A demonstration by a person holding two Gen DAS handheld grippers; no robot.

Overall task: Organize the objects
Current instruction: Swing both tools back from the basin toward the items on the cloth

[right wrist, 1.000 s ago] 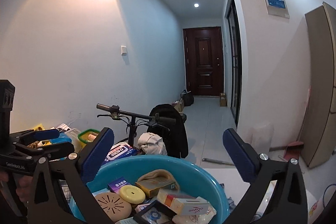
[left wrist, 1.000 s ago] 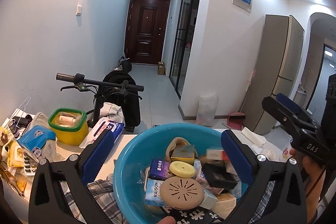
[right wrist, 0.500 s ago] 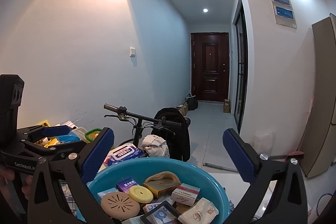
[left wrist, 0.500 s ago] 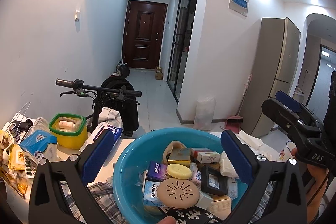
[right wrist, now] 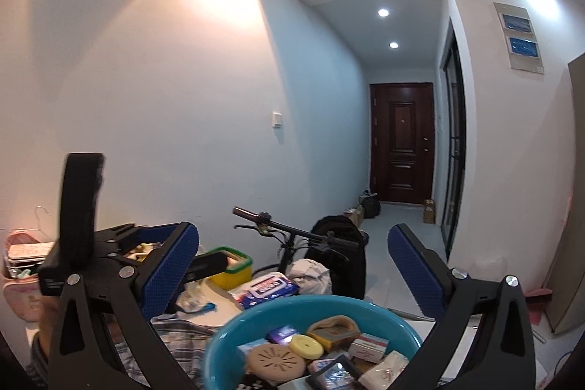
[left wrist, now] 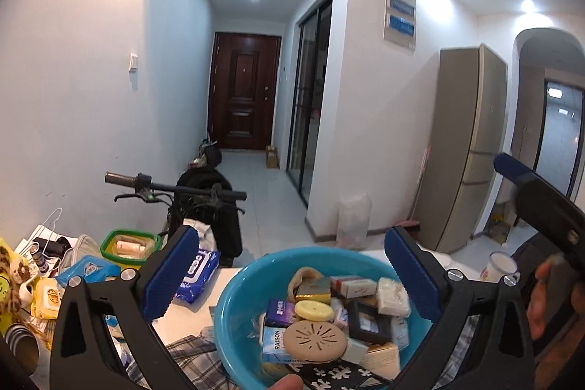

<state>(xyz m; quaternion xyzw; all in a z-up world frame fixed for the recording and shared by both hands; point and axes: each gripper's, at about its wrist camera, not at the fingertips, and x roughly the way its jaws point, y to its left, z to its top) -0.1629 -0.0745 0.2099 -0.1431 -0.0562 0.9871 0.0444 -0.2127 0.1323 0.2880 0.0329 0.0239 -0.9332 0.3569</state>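
Seen on a white desk [left wrist: 190,313]: teal basin [left wrist: 234,313] heaped with small boxes and a tan vented disc [left wrist: 315,340]. Poised above the basin, left claw [left wrist: 289,275] and right claw [right wrist: 292,273], both spread wide and empty. Beyond the basin, blue wipes pack [left wrist: 195,275] and yellow tub [left wrist: 128,245].

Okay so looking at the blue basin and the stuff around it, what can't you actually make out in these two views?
- Blue basin: near rim cut off by the bottom edge in both views.
- Items low in the basin: buried under the tan vented disc and boxes.
- Small box labels, right wrist view: too small and blurred.
- Yellow tub with green rim: partly hidden there by the left tool.
- Right tool: only partly shown, its far edge cut off.
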